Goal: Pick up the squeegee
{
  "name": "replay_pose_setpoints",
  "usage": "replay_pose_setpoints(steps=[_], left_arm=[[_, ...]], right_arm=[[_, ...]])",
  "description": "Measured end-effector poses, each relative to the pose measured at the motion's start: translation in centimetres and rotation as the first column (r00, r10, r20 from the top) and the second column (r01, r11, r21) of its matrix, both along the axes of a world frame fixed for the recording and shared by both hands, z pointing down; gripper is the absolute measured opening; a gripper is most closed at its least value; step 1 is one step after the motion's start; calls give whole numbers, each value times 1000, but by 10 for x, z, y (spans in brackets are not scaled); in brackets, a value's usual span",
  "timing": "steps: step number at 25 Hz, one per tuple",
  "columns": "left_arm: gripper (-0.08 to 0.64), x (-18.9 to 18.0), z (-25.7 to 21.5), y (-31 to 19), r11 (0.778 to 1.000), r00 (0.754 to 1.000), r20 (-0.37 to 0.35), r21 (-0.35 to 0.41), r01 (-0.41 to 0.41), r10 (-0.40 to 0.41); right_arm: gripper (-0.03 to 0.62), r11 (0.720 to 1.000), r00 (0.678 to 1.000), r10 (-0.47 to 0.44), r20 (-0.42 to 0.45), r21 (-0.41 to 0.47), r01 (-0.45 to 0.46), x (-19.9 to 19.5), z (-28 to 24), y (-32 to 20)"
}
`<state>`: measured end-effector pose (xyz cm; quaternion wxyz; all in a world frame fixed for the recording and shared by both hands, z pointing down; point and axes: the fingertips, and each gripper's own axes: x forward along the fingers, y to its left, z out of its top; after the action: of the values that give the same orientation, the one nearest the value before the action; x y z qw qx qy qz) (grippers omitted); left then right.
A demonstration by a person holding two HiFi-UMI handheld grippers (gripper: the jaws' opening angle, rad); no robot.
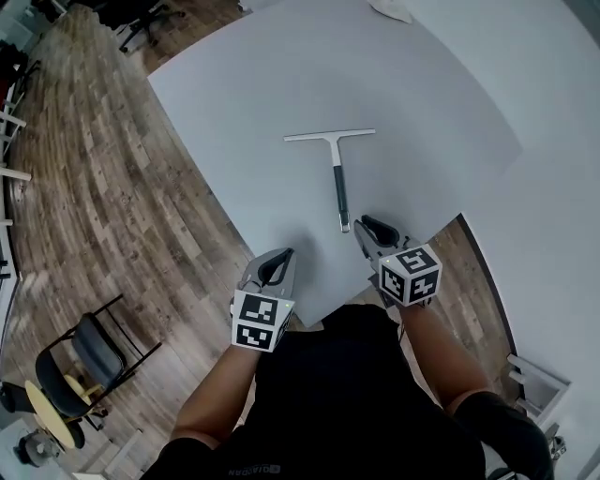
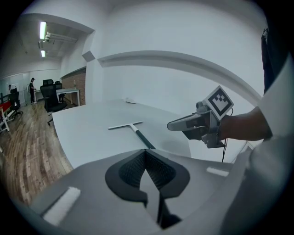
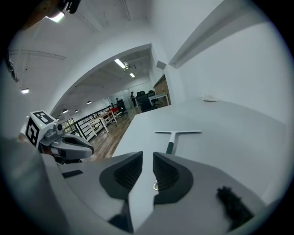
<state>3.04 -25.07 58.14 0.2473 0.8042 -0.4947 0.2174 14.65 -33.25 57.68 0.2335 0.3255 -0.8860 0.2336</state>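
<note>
The squeegee (image 1: 339, 178) lies flat on the white table (image 1: 234, 112), its silver blade far from me and its dark handle pointing toward me. It also shows in the left gripper view as the squeegee (image 2: 133, 128) and in the right gripper view as the squeegee (image 3: 173, 137). My right gripper (image 1: 367, 225) hovers just right of the handle's near end, and the right gripper (image 3: 147, 156) is open with only a narrow gap and nothing between its pads. The handle's end ring shows through that gap. My left gripper (image 1: 281, 255) sits at the table's near edge, and the left gripper (image 2: 145, 153) is shut and empty.
A small white object (image 1: 389, 9) lies at the table's far side. Wooden floor (image 1: 84, 187) runs along the left, with a black chair (image 1: 89, 352) near the lower left. Office desks and chairs stand far off in the room.
</note>
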Motion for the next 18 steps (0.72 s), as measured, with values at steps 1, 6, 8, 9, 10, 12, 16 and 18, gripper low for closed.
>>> replay_pose_setpoints(steps=[1, 6, 8, 9, 10, 12, 16, 18], left_arm=[[8, 0, 4, -4, 1000, 1000, -2, -3, 16, -16], [8, 5, 19, -17, 999, 999, 23, -15, 30, -30], [8, 6, 23, -23, 1000, 998, 69, -4, 10, -10], [8, 6, 25, -26, 1000, 996, 90, -3, 5, -5], [8, 5, 28, -29, 1000, 995, 101, -6, 6, -5], [8, 4, 32, -33, 1000, 995, 102, -22, 17, -14], [8, 3, 42, -32, 997, 995, 94, -60, 52, -47], [8, 4, 45, -32, 995, 994, 87, -73, 66, -59]], right_arm=[[64, 1000, 1000, -7, -5, -6, 7, 1, 6, -7], [89, 999, 999, -31, -9, -39, 31, -5, 28, -37], [108, 998, 999, -32, -3, -49, 32, -9, 34, -52], [114, 998, 1000, -30, -2, -51, 30, -10, 36, -61], [117, 998, 1000, -27, -1, -52, 27, -11, 38, -69], [123, 998, 1000, -20, 1, -56, 20, -15, 43, -84], [129, 996, 1000, 0, 4, -85, 1, -24, 58, -110], [132, 995, 1000, 8, -2, -102, -8, -28, 68, -121]])
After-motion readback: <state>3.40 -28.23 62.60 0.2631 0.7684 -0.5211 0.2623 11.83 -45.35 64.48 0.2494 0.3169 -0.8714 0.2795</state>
